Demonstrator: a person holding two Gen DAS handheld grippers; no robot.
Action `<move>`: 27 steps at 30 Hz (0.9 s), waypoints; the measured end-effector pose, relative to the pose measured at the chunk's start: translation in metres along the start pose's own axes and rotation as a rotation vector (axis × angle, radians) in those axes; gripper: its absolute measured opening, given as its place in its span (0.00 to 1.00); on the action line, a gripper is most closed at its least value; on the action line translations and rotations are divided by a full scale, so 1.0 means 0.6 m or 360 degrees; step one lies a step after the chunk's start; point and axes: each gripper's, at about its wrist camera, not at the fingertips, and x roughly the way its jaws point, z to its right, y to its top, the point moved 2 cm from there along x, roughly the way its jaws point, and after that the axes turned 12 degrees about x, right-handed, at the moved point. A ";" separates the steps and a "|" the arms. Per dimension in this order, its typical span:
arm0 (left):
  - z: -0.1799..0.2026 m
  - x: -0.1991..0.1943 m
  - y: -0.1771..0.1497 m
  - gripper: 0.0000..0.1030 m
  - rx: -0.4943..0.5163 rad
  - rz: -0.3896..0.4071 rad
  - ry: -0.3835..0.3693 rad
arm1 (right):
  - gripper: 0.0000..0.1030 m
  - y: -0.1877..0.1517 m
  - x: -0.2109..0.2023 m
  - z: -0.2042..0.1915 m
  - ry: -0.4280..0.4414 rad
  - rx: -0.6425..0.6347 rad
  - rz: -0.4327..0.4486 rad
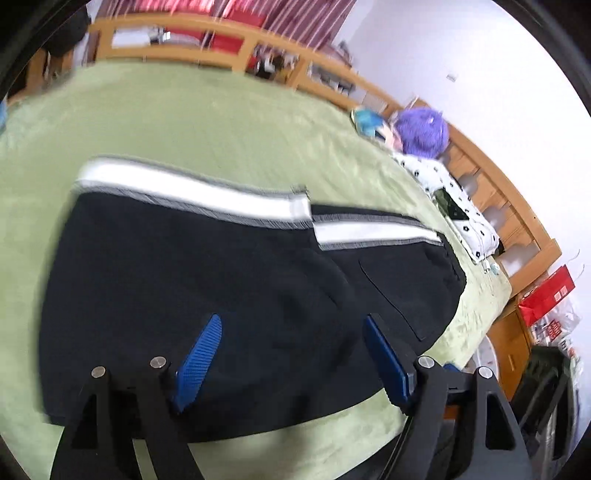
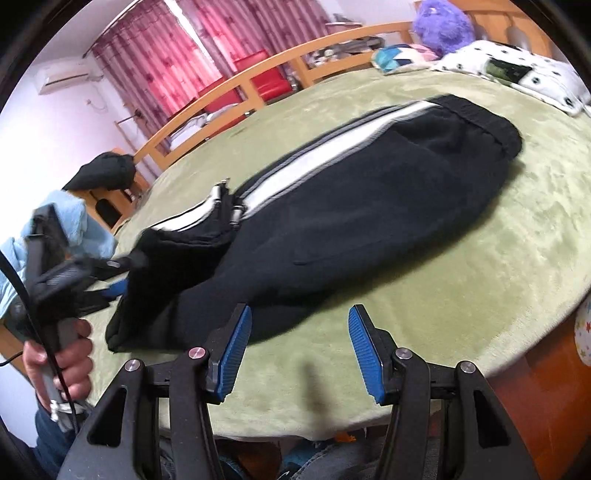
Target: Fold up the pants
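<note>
Black pants with a white side stripe lie folded over on the green blanket. My left gripper hovers just over the dark fabric, its blue pads spread wide with nothing pressed between them. In the right wrist view the same pants stretch from the waistband at the upper right to the leg ends at the left, where a hand holds the left gripper at the cloth's edge. My right gripper stands open over bare blanket, beside the pants' near edge.
A wooden bed frame rims the bed. A purple plush and a spotted pillow lie at the head end. A dark garment hangs over the frame's corner. A red bag stands beside the bed.
</note>
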 end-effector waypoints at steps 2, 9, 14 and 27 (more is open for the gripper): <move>-0.026 -0.026 -0.010 0.77 0.0001 -0.0003 0.0063 | 0.53 0.008 0.011 -0.037 0.0013 -0.0089 0.0022; -0.159 -0.073 -0.058 0.77 -0.0202 0.0007 0.0313 | 0.54 0.032 0.086 -0.150 0.0099 -0.0248 -0.0028; -0.212 -0.066 -0.085 0.77 -0.0328 -0.0025 0.0306 | 0.54 0.037 0.140 -0.212 0.0200 -0.0327 -0.0150; -0.253 -0.041 -0.116 0.77 -0.0459 -0.0070 0.0133 | 0.24 -0.046 0.154 -0.180 0.0095 -0.0627 -0.0426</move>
